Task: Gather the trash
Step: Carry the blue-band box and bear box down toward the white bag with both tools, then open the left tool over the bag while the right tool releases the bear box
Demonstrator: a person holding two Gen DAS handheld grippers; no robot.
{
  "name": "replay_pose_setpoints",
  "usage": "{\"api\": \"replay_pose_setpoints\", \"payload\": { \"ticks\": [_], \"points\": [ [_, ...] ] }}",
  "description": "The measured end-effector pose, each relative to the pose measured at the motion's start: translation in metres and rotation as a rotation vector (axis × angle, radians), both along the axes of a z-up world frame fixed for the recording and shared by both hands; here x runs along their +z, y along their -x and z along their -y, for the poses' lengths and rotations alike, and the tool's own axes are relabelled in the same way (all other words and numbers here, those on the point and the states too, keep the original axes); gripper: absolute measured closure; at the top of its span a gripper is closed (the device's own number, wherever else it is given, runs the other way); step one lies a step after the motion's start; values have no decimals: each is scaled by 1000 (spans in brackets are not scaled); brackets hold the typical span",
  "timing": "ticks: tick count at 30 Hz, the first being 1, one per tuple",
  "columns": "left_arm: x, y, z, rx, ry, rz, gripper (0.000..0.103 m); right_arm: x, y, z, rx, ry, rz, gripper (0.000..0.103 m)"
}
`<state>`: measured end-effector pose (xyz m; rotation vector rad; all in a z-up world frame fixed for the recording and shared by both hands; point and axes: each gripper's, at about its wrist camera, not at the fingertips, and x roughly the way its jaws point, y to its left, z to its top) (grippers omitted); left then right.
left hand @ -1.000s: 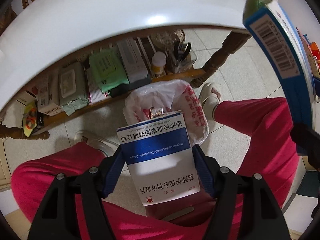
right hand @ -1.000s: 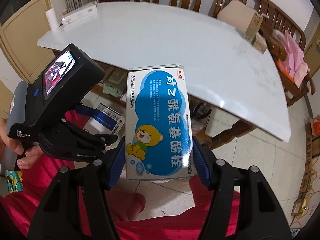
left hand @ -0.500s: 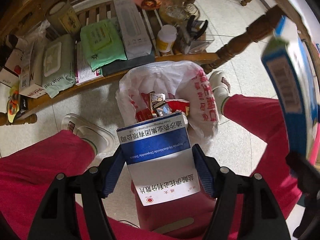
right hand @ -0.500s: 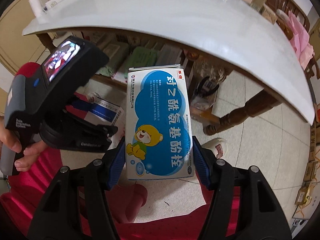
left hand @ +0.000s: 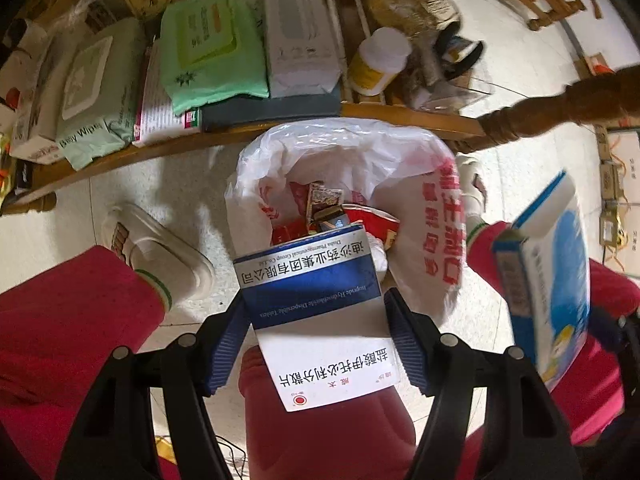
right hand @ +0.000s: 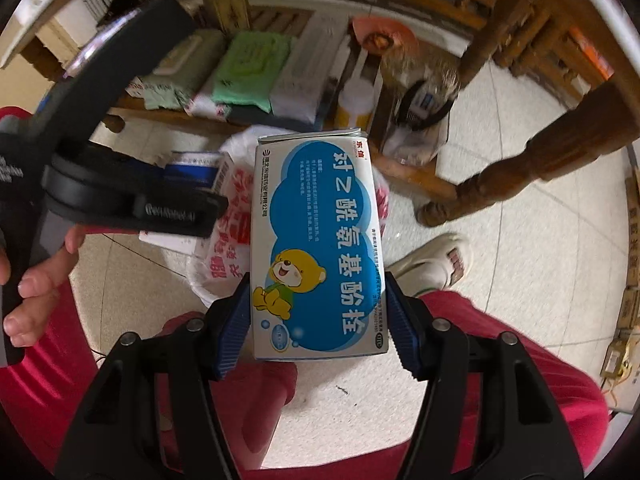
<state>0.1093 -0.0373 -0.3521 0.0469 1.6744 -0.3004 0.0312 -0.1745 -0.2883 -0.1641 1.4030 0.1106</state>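
Blue pads of the left claw [left hand: 316, 336] clamped a blue-and-white medicine box [left hand: 316, 312]; the right claw [right hand: 318, 324] clamped a bear-printed box [right hand: 320, 248]. Both had dropped from desk height to just above the bagged bin [left hand: 424, 208], ready for release.

My navy-and-white medicine box [left hand: 316, 304], my blue box with a yellow cartoon bear [right hand: 320, 248], white bin bag [left hand: 360, 152] printed red, green wipes pack [left hand: 212, 52], crimson trousers [left hand: 68, 320].
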Motion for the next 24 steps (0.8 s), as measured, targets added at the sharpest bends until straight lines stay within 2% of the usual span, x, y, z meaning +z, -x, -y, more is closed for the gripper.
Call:
{"api": "replay_pose_setpoints", "payload": {
  "ticks": [6,15,24],
  "points": [
    [-21,-11,6,27,4,-34,37,-42,-7,5,-39,-20,-86,43],
    [-52,-24,14,45,0,-82,37,-97,-25,11,-73,-19,-169,43],
    [-79,-29,17,63,-19,-134,37,-124,-37,15,-96,-55,-221,43]
  ]
}}
